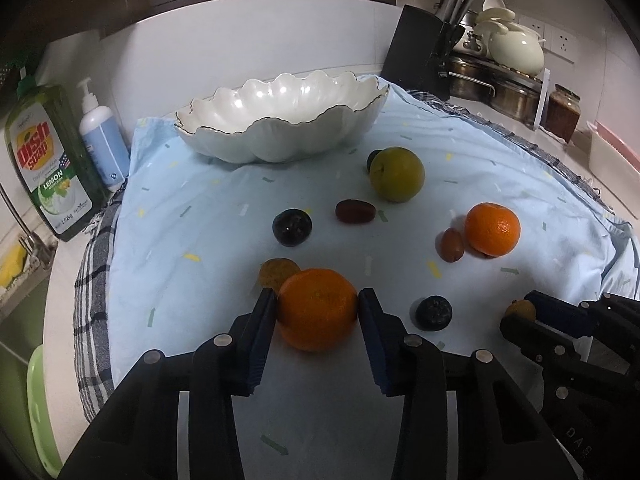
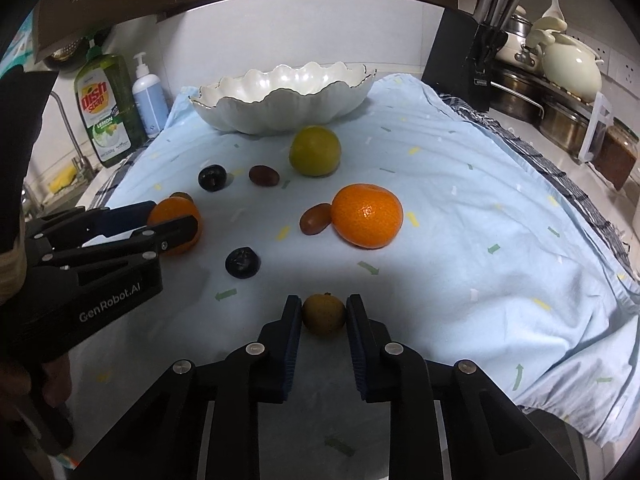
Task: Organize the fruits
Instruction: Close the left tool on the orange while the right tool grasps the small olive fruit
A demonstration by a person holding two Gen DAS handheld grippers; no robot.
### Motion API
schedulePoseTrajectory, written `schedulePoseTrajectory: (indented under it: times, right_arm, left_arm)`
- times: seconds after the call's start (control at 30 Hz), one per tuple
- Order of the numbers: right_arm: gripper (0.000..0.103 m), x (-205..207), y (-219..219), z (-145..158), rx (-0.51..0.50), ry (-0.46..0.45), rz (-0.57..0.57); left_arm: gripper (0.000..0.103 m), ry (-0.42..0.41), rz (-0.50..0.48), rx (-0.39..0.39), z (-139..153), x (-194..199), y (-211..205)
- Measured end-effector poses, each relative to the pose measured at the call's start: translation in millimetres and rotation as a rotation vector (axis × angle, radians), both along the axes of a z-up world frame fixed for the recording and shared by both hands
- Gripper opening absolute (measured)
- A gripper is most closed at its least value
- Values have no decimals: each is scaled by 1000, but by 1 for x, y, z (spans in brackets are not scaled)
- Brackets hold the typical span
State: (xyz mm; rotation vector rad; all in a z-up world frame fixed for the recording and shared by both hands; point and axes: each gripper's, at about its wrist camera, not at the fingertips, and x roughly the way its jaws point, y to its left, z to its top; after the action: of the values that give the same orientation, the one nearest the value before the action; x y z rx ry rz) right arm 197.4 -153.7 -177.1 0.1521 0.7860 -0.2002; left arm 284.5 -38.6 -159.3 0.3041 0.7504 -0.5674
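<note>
Two oranges lie on the light blue cloth (image 1: 192,208). The left claw (image 1: 318,306) is closed against the sides of the near orange (image 1: 316,308), which rests on the cloth. The other orange (image 1: 492,229) sits to the right, touching a brown date (image 1: 452,245). A second, darker date (image 1: 355,211) lies nearer the middle.

There are three dark round fruits: one (image 1: 292,227) mid-cloth, one (image 1: 434,313) between the two claws, and a third (image 1: 374,159) peeking from behind the single green fruit (image 1: 397,174). That third one shows only in the left wrist view; in the right wrist view the green fruit hides it.

Two small brownish-yellow fruits are present. One (image 1: 278,272) sits just behind the held orange. The other (image 2: 323,313) is pinched between the fingers of the right claw (image 2: 323,312), low on the cloth. The right wrist view shows it whole; the left shows only a sliver.

One white scalloped bowl (image 1: 224,128) stands at the far edge of the cloth, holding no fruit. Beside it on the surface stand a green dish soap bottle (image 1: 48,160) and a white pump bottle (image 1: 102,140); a knife block (image 1: 420,52) stands to the right.
</note>
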Motion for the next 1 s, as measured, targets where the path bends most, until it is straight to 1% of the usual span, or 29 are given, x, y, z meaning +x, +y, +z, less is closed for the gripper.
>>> schedulePoseTrajectory:
  times: [0.3,0.47,0.63,0.8,1.0]
  right_arm:
    - [24,3,1,9,-10,-30,2]
    - [24,4,5,18,-16,-54,12]
    - [24,6,7,30,-19,-84,20]
    - [24,9,4,47,-11,-128,28]
    - [24,16,-2,72,-15,-182,77]
  left_arm:
    - [38,7,-8,-16,2,1,4]
    - [38,-2,-14,-34,10,-2,8]
    - [38,-31,-17,-64,27,-5,13]
    - [38,-87,-5,-86,50,-8,16]
    - [38,-122,30,-122,76,-8,16]
